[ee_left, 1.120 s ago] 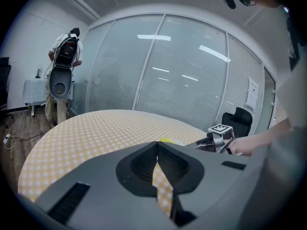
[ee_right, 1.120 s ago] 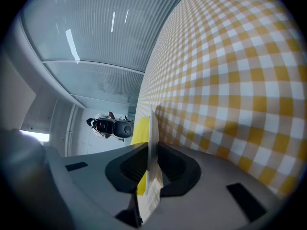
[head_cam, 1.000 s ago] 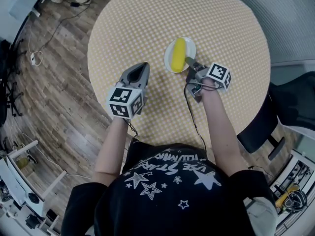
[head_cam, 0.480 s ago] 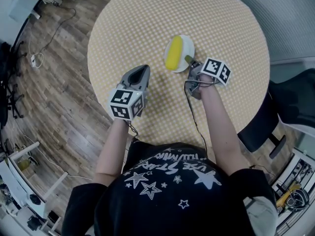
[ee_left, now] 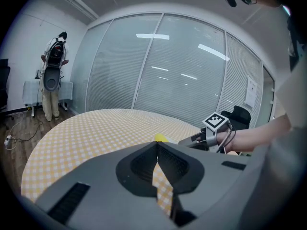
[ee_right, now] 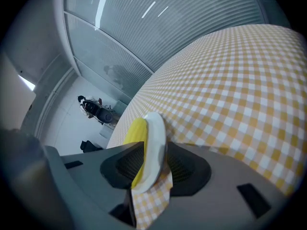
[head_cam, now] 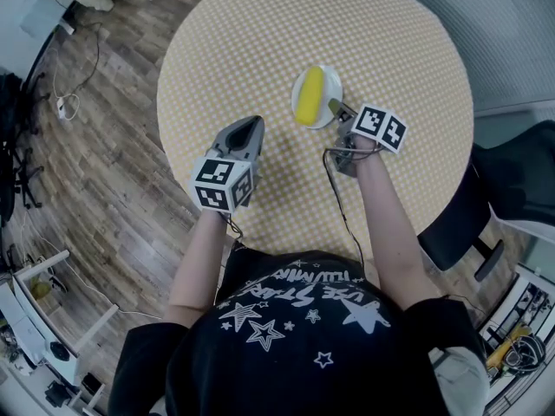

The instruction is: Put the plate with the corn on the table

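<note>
Round checked table on wood floor. White plate carrying corn sits near table centre. Right hand-held gripper is clamped on the plate rim at 4 o'clock. Left hand-held gripper has its jaws together on nothing, at 8 o'clock from plate, well apart. Plate-to-table contact: cannot tell.

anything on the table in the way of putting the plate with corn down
Nothing visible: the right gripper is shut on the plate, the checkered table around it is bare, and the left gripper sits well aside.
</note>
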A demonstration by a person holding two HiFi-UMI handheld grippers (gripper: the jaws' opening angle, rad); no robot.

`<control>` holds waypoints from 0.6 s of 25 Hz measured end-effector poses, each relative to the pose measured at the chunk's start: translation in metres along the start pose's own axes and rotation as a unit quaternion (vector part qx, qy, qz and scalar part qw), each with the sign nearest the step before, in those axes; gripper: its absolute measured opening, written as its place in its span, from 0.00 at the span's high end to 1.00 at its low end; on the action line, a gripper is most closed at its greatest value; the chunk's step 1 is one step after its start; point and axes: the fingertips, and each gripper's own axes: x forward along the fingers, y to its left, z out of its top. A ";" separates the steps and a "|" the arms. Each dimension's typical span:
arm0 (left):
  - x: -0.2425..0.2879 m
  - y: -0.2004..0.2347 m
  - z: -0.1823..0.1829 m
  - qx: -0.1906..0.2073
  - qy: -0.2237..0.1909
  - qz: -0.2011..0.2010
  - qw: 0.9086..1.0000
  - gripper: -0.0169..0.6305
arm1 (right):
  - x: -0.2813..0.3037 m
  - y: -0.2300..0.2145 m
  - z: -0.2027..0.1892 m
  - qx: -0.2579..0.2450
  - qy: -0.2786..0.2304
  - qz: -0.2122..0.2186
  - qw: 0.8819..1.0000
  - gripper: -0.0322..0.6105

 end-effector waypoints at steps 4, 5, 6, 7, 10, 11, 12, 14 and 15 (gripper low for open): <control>-0.001 -0.005 0.004 0.004 -0.005 -0.002 1.000 0.96 | -0.012 -0.003 0.006 -0.009 -0.013 -0.001 1.000 0.74; -0.002 -0.008 0.004 0.006 -0.005 -0.003 1.000 0.96 | -0.016 -0.003 0.006 -0.009 -0.017 0.002 1.000 0.74; -0.003 -0.011 0.004 0.008 -0.006 -0.004 1.000 0.96 | -0.020 -0.003 0.006 -0.010 -0.023 0.005 1.000 0.74; -0.004 -0.014 0.005 0.010 -0.007 -0.004 1.000 0.96 | -0.026 -0.003 0.006 -0.012 -0.030 0.010 0.999 0.74; -0.011 -0.022 0.005 0.012 -0.010 -0.003 1.000 0.96 | -0.044 0.000 0.001 -0.026 -0.053 0.030 0.998 0.74; -0.014 -0.024 0.005 0.013 -0.011 -0.002 1.000 0.96 | -0.049 0.002 -0.002 -0.030 -0.057 0.038 0.997 0.75; -0.017 -0.026 0.005 0.015 -0.012 0.000 1.000 0.96 | -0.053 0.004 -0.005 -0.033 -0.059 0.045 0.997 0.76; -0.021 -0.031 0.006 0.018 -0.014 0.003 1.000 0.96 | -0.061 0.008 -0.010 -0.038 -0.060 0.060 0.996 0.77; -0.024 -0.035 0.006 0.020 -0.016 0.005 1.000 0.96 | -0.065 0.011 -0.011 -0.045 -0.061 0.067 0.995 0.79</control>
